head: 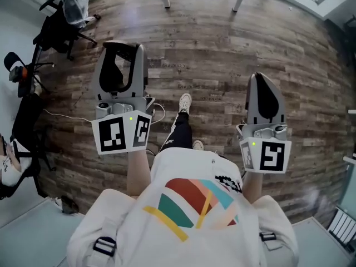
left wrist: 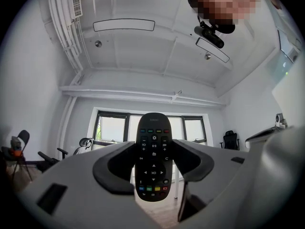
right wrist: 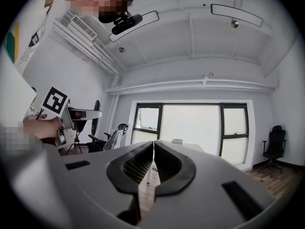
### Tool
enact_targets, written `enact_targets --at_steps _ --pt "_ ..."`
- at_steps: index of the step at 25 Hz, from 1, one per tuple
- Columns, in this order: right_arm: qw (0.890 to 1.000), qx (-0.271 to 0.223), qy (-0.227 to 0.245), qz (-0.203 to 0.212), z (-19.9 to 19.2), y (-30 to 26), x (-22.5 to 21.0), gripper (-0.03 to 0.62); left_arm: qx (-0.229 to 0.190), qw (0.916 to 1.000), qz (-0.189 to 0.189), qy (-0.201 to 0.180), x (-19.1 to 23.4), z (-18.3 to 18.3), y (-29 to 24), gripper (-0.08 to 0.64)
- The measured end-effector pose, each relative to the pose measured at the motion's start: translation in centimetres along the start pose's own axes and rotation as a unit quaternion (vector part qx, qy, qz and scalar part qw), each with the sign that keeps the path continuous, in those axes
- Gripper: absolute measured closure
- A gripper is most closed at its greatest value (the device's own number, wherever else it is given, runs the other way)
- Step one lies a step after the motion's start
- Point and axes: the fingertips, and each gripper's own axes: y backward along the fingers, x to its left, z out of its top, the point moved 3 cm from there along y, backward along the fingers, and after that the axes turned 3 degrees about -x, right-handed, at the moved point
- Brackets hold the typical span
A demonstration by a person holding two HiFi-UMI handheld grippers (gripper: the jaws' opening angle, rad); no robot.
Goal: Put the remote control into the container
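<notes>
Carrying stage, as judged from the views. The left claw (head: 119,65) is clamped on the remote control (left wrist: 153,149), held across its width near mid-length. The remote stands upright with its button face toward the camera and its top end reaching well past the jaw tips. The right claw (right wrist: 153,162) has its jaws pressed together with nothing between them. No container appears in any view, so the first need is probably to find it and turn both claws down toward it. A firm grip should be held during travel, since the long free end would give any knock leverage. One end of the remote should then be brought over the container's opening and lowered inside before the jaws part. The empty right claw could steady the container if it is light. The left gripper view alone shows the remote plainly, down to its coloured keys, against windows (left wrist: 114,128) and a white ceiling. The head view shows only the backs of both claws, held apart above a wooden floor (head: 211,54) with an office chair (head: 61,26) off to the left; the remote cannot be made out there. The right gripper view alone confirms that its jaws meet on nothing.
</notes>
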Motion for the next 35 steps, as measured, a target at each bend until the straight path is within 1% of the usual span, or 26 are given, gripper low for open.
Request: enact_targets --at_steps 3,6,11,17,22,26,28,31,35 --pt "1.000 -0.006 -0.015 -0.004 0.8 -4.7 -0.3 0.589 0.005 0.9998 -0.011 0.013 1.9 -1.1 -4.7 0.305" --pt "1.000 -0.009 -0.027 -0.010 1.5 -8.7 -0.7 0.589 0.004 0.9996 -0.018 0.020 4.0 -1.4 -8.5 0.305" --pt "1.000 -0.010 -0.011 -0.010 2.0 -14.7 -0.2 0.589 -0.005 0.9996 -0.022 0.017 7.4 -2.1 -13.6 0.307" --pt "0.999 -0.027 -0.012 -0.014 2.5 -20.2 -0.2 0.589 -0.011 0.9994 -0.031 0.013 9.4 -2.6 -18.0 0.307" --pt "0.999 -0.026 -0.020 -0.021 1.7 -22.5 -0.5 0.589 -0.016 0.9987 -0.047 0.015 10.0 -3.0 -21.0 0.307" --pt "0.998 -0.024 -0.038 -0.038 1.0 -24.1 -2.7 0.589 -0.010 0.9982 -0.059 0.009 9.1 -3.5 -23.9 0.307" --pt "0.998 -0.022 -0.044 -0.038 0.4 -25.4 -3.9 0.589 -0.005 0.9980 -0.063 0.006 8.6 -4.0 -25.5 0.305" --pt "0.998 -0.019 -0.048 -0.024 -0.9 -28.8 -5.5 0.588 0.002 0.9979 -0.064 0.004 8.3 -5.5 -28.7 0.307" --pt "0.998 -0.020 -0.065 0.004 -2.2 -34.7 -7.5 0.589 0.011 0.9980 -0.062 0.011 8.6 -8.2 -34.4 0.307"
